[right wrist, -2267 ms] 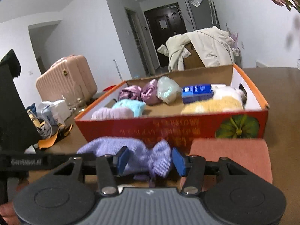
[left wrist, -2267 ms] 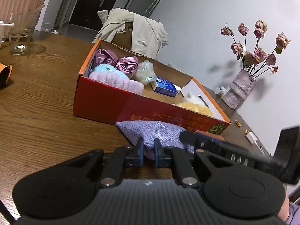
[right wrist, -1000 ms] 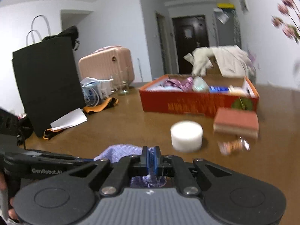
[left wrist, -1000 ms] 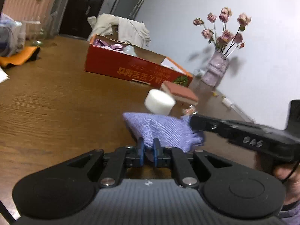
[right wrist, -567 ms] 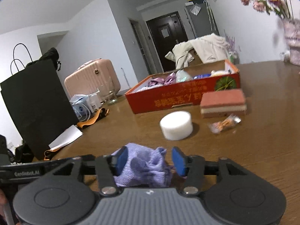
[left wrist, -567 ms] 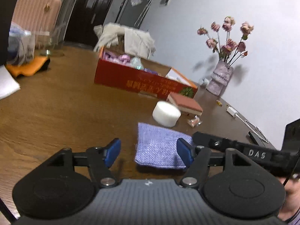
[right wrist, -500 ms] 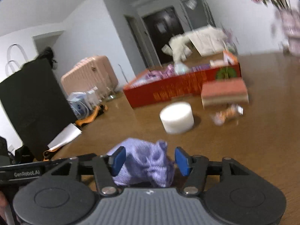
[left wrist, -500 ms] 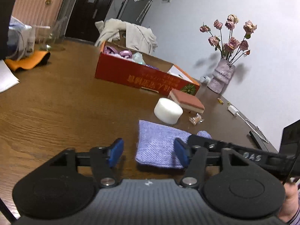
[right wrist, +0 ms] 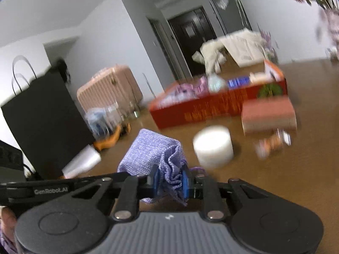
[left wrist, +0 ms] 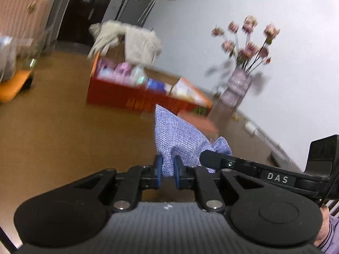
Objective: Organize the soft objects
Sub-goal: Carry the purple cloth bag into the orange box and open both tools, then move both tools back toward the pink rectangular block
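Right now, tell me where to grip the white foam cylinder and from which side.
Grip the white foam cylinder across its curved side wall, coming from above: it stands upright on its flat end with free table around it. Both grippers are busy, the left gripper and right gripper pinching the purple pouch.

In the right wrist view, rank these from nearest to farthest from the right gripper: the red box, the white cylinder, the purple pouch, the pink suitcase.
1. purple pouch, clamped in the right gripper.
2. white cylinder, just ahead, slightly right, on the table.
3. red box, farther back, centre-right.
4. pink suitcase, beyond the table, left, by the wall.
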### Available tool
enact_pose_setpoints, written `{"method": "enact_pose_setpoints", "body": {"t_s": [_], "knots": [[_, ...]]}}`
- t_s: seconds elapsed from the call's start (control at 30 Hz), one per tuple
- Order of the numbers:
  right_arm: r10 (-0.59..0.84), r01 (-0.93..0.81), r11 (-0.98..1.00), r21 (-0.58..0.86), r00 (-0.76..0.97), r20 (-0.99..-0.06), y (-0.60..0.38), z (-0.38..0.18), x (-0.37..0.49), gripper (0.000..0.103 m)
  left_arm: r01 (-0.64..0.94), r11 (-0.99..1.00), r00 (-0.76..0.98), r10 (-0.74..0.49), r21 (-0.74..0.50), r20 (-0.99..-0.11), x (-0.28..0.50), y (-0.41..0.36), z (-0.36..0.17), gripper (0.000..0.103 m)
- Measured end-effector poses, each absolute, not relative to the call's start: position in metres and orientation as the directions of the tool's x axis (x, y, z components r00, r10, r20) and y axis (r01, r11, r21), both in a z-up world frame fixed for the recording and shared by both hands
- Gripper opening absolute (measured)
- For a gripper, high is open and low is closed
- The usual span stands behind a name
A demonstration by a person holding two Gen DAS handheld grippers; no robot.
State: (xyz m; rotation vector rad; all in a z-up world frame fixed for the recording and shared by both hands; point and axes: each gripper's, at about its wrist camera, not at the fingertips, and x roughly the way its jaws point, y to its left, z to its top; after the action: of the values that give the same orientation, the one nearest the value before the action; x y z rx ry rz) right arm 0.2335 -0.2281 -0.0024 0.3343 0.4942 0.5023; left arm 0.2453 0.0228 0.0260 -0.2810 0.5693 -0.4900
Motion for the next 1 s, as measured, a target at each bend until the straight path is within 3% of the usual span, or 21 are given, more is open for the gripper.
{"method": "enact_pose_setpoints", "body": {"t_s": [0.2, 0.37, 0.6, 0.83, 0.93, 1.0], "knots": [[0.502, -0.414, 0.858, 0.304, 0.8, -0.328, -0.245, 0.057, 0.328, 0.021, 0.383, 0.854, 0.747, -0.511, -0.352, -0.427, 0.349, -0.001, 0.079, 0.012], [0.475, -0.373, 0.878, 0.301, 0.764, -0.436, -0.249, 0.064, 0.423, 0.021, 0.334, 0.894, 0.748, -0.444, -0.297, -0.494, 0.432, -0.029, 0.082, 0.012], [0.433, -0.321, 0.901, 0.291, 0.651, -0.624, -0.232, 0.022, 0.504, 0.022, 0.271, 0.929, 0.697, -0.371, -0.254, -0.613, 0.488, -0.043, 0.046, 0.015], [0.426, -0.318, 0.901, 0.295, 0.525, -0.737, -0.217, -0.005, 0.528, 0.026, 0.296, 0.917, 0.692, -0.399, -0.267, -0.602, 0.475, -0.026, 0.042, 0.034], [0.432, -0.318, 0.899, 0.302, 0.526, -0.732, -0.215, -0.003, 0.524, 0.04, 0.29, 0.926, 0.718, -0.376, -0.24, -0.586, 0.467, -0.023, 0.052, 0.04], [0.435, -0.322, 0.898, 0.299, 0.55, -0.713, -0.217, 0.007, 0.517, 0.056, 0.27, 0.936, 0.732, -0.351, -0.224, -0.584, 0.46, -0.019, 0.06, 0.042]]}}
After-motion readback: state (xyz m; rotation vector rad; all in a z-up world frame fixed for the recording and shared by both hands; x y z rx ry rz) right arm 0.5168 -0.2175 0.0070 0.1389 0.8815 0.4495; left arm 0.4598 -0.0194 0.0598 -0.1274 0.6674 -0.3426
